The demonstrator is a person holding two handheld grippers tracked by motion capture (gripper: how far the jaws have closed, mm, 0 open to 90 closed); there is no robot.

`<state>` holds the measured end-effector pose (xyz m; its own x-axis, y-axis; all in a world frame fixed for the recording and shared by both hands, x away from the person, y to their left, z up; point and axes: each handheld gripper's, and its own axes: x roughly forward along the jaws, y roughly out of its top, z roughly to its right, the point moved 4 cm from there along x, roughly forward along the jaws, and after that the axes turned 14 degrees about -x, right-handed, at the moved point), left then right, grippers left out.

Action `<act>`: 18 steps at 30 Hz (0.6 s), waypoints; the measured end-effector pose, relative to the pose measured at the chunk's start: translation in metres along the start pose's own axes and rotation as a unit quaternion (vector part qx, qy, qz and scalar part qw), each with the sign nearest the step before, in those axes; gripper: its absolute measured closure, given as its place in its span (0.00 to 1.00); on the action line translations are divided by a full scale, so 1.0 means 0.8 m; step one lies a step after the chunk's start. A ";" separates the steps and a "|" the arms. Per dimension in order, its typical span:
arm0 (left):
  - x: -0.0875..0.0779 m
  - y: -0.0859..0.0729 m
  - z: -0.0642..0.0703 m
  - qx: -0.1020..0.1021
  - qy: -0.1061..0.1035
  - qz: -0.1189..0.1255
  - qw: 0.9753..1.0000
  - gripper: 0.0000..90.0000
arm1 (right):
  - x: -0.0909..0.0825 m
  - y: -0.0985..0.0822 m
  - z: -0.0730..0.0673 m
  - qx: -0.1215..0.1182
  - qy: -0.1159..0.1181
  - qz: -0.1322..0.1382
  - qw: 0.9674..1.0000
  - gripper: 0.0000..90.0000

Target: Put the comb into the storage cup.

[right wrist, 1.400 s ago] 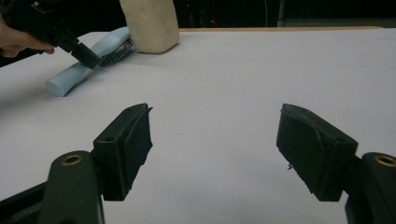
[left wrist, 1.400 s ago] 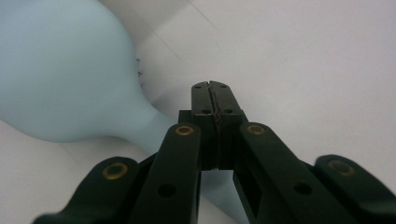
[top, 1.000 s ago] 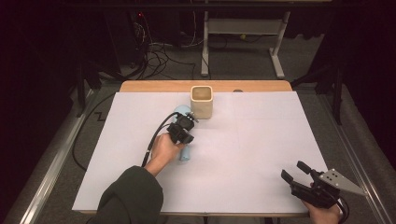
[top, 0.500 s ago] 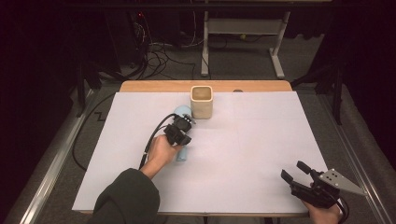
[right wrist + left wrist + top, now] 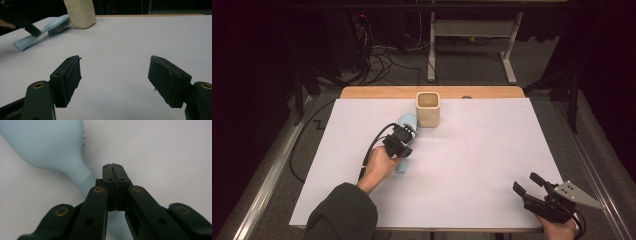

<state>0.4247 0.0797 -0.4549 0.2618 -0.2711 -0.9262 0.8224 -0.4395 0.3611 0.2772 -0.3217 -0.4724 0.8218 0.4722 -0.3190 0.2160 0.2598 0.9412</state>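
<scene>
1. Nearest the person, at the table's front right corner, the right gripper rests low over the white table cover; its two black jaws stand spread wide with nothing between them, as the right gripper view shows plainly.
2. Farther in and to the left, a hand in a dark green sleeve holds the left gripper above the cover, with its black cable looping back past the wrist.
3. In the left gripper view its jaws are pressed flat together with no gap, and they pinch nothing; the tips sit just beside the neck of a pale blue hairbrush, to its right in that view.
4. The hairbrush lies flat on the cover under that gripper, handle toward the person, head away. The right gripper view shows its bristles facing sideways.
5. Just beyond the brush head stands a cream square cup, upright and open at the top, near the table's far wooden edge.
6. Behind the table, cables lie on the dark floor beside a grey metal frame.
</scene>
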 end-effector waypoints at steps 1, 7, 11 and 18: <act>-0.001 -0.001 -0.001 0.000 0.001 0.000 1.000 0.99 | 0.000 0.000 0.000 0.000 -0.001 -0.001 1.000 0.30; -0.005 -0.008 -0.008 -0.005 0.001 0.002 1.000 0.99 | 0.000 0.000 0.000 0.000 -0.001 -0.001 1.000 0.30; -0.007 -0.011 -0.008 -0.003 0.002 0.001 1.000 0.99 | 0.000 0.000 0.000 -0.001 0.001 -0.001 1.000 0.30; -0.008 -0.014 -0.010 -0.002 0.012 0.002 1.000 0.99 | 0.000 0.000 0.000 0.000 0.001 -0.002 1.000 0.30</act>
<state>0.4181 0.0931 -0.4541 0.2768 -0.2528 -0.9271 0.8233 -0.4352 0.3645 0.2770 -0.3214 -0.4724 0.8203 0.4725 -0.3222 0.2187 0.2614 0.9401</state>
